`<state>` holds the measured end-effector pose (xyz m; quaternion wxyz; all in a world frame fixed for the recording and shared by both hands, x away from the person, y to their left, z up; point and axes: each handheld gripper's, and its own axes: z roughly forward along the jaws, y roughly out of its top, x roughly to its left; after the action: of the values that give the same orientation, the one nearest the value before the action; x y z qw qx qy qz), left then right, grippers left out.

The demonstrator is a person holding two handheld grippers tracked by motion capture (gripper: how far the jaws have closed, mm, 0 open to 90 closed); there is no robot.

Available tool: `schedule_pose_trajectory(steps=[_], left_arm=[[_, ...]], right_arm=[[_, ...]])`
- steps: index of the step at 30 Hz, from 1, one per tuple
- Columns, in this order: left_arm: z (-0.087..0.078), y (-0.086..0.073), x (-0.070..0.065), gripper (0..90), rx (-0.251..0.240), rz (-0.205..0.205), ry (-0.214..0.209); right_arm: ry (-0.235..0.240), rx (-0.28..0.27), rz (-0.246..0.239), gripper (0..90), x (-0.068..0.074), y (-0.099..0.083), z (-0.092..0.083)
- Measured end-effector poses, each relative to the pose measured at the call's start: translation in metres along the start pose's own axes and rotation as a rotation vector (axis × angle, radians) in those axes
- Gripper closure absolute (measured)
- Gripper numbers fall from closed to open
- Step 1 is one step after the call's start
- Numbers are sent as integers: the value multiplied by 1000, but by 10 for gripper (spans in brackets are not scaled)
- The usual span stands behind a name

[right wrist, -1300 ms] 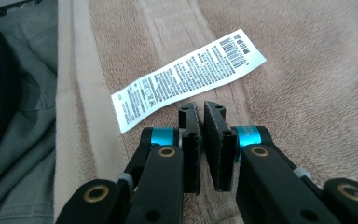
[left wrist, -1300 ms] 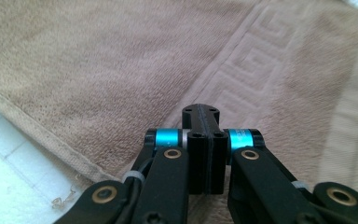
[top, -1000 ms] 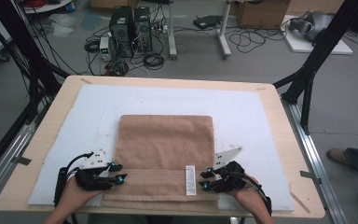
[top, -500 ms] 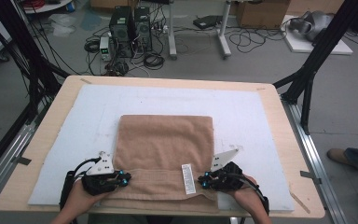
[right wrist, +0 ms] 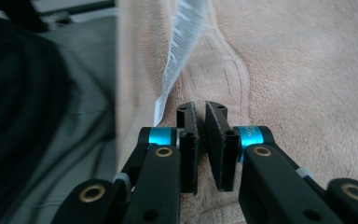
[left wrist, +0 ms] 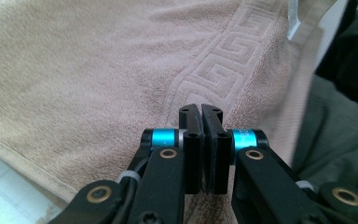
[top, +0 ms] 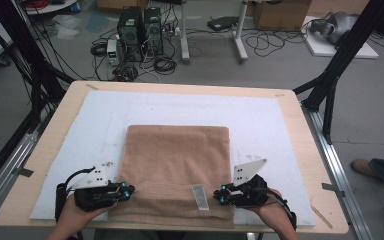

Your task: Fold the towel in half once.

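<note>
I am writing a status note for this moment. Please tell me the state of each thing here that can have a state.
towel: folded, lying flat on the white mat, its near edge pinched at both corners.
label: sewn on the towel's near band, facing up.
left hand-held gripper: shut on the towel's near left corner.
right hand-held gripper: shut on the towel's near right corner.
white mat: lying flat on the table.

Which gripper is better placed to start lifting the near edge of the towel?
Neither: left gripper and right gripper each pinch a near corner of the towel, mirrored, so lift together.
</note>
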<state>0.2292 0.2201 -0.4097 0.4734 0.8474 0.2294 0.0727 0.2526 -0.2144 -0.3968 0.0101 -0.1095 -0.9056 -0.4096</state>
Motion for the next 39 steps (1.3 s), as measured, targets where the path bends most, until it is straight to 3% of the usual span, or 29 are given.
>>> schedule_pose_trajectory(steps=[3, 6, 14, 16, 19, 22, 24, 26, 27, 30, 32, 34, 36, 39], left_arm=[[1, 1, 7, 740, -1, -22, 18], [5, 5, 19, 681, -12, -41, 50], [25, 29, 70, 612, 2, -79, 197], [30, 36, 87, 600, -4, -110, 221], [35, 42, 112, 587, -32, -175, 253], [40, 45, 132, 579, -32, -211, 302], [45, 47, 144, 543, -12, -242, 324], [51, 49, 154, 535, 2, -244, 349], [53, 49, 158, 523, -14, -257, 352], [65, 47, 171, 484, 31, -320, 349], [70, 45, 175, 490, 38, -342, 348], [73, 43, 179, 588, 51, -372, 304], [75, 43, 178, 702, 63, -357, 302], [72, 46, 176, 793, 45, -347, 309]], right_arm=[[13, -8, 15, 696, -4, 1, 0], [-27, -26, 59, 635, -17, 2, 0], [-181, -26, 152, 542, -78, 19, -4], [-227, -32, 156, 492, -94, 26, -5], [-270, -28, 218, 449, -121, 31, -5], [-309, -5, 282, 411, -144, 31, -4], [-361, -17, 289, 404, -154, 28, -4], [-380, -11, 318, 381, -164, 22, -1], [-383, -2, 344, 360, -168, 18, 2], [-353, 2, 427, 334, -181, 7, 9], [-332, -3, 454, 354, -184, 4, 13], [-298, 3, 463, 502, -187, 2, 15], [-256, 1, 459, 644, -187, 2, 15], [-255, 9, 415, 726, -183, 7, 13]])
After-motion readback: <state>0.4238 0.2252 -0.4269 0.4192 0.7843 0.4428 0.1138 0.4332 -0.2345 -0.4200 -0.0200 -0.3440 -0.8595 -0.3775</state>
